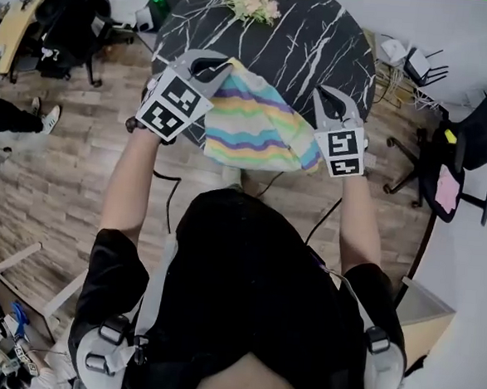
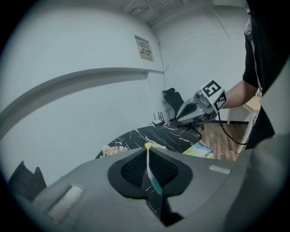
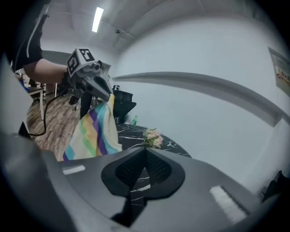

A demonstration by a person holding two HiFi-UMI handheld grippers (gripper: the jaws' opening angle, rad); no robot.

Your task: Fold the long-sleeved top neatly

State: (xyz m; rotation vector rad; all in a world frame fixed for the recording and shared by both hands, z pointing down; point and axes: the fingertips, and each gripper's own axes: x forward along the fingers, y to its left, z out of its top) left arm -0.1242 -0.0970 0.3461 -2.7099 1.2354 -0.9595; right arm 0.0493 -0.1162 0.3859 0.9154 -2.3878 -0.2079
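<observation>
The long-sleeved top (image 1: 257, 120), striped in yellow, purple, teal and white, hangs bunched over the near edge of the round black marble table (image 1: 321, 37). My left gripper (image 1: 222, 63) is shut on its upper corner; in the left gripper view a thin edge of the cloth (image 2: 149, 167) runs between the closed jaws. In the right gripper view the top (image 3: 95, 129) dangles from the left gripper (image 3: 106, 95). My right gripper (image 1: 324, 93) hovers just right of the cloth, shut, and its own view shows nothing between its jaws (image 3: 146, 149).
A small bunch of flowers (image 1: 253, 1) lies at the table's far side. Black office chairs stand at the left (image 1: 69, 11) and the right (image 1: 454, 154). A wooden box (image 1: 422, 310) sits on the floor at right. Cables trail across the wood floor.
</observation>
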